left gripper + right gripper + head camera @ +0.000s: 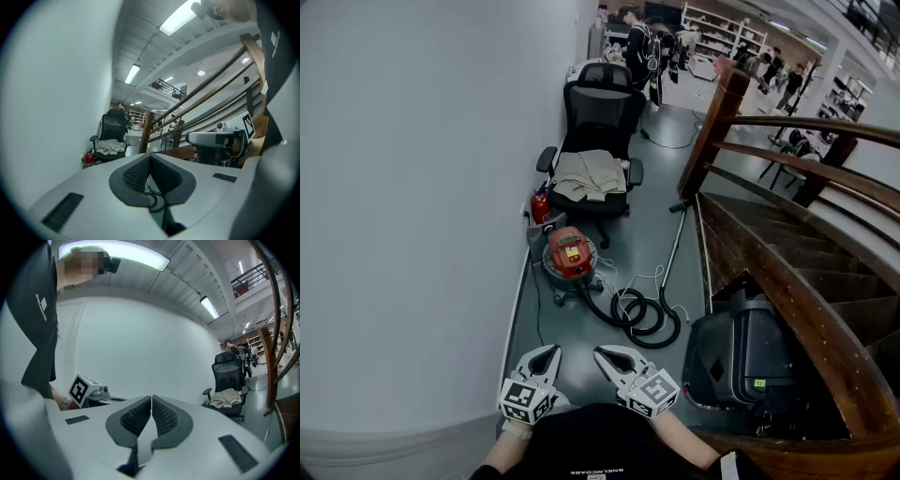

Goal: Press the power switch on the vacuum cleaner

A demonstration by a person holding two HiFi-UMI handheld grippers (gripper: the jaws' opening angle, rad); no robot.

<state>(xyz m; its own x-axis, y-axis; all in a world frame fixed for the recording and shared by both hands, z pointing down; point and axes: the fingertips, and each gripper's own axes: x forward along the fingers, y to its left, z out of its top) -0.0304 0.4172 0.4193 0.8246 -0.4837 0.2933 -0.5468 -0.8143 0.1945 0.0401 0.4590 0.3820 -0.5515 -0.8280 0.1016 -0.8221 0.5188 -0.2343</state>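
Grey floor (652,202) between white wall (412,187) and wooden staircase (797,272). Vacuum cleaner (570,258) stands by the wall, well ahead. Left tongs (546,356) and right tongs (609,356) are closed and empty. Judged a heavy, rigid canister: press its red top, no grasp needed. Only the head view shows it; the gripper views reach the chair (228,376).

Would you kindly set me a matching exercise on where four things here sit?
Things:
1. red-lidded canister vacuum cleaner
2. folded beige cloth
3. coiled black hose
4. small red fire extinguisher

Places:
A. on the seat of the black office chair
B. looped on the grey floor
C. between the white wall and the chair
D. standing just in front of the chair

Pairs: 1-D, 2-A, 3-B, 4-C
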